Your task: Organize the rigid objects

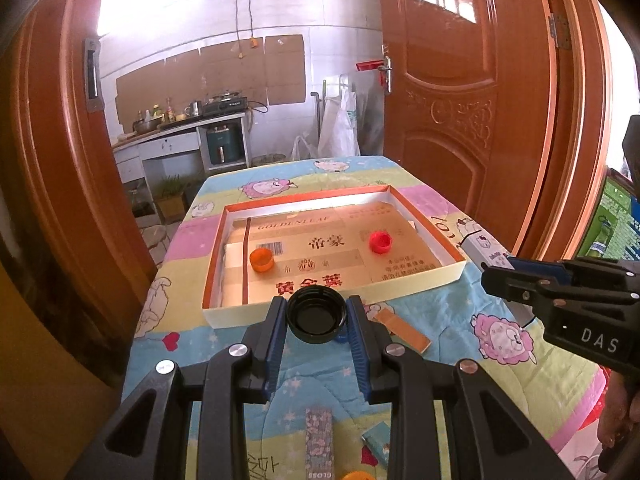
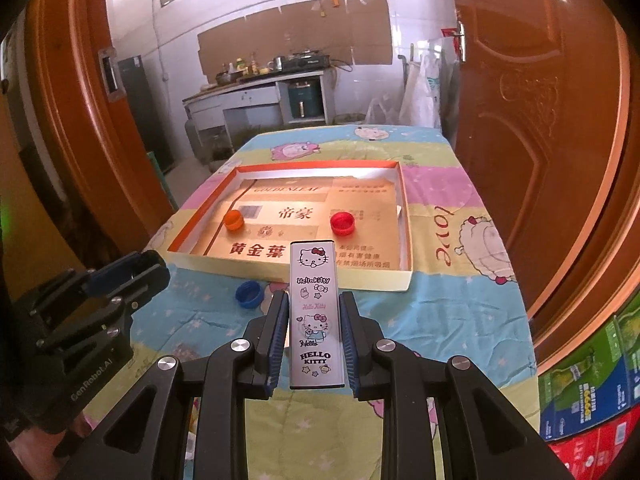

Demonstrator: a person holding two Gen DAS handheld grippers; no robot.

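My left gripper is shut on a black bottle cap, held open side up just before the near wall of a shallow cardboard tray. An orange cap and a red cap lie inside the tray. My right gripper is shut on a long white Hello Kitty box, its far end over the tray's near wall. The orange cap and red cap show there too. A blue cap lies on the cloth before the tray.
The table wears a pastel cartoon quilt. Loose on it near me are an orange flat strip, a patterned strip and a small teal piece. Brown wooden doors flank the table. Coloured cartons are stacked at right.
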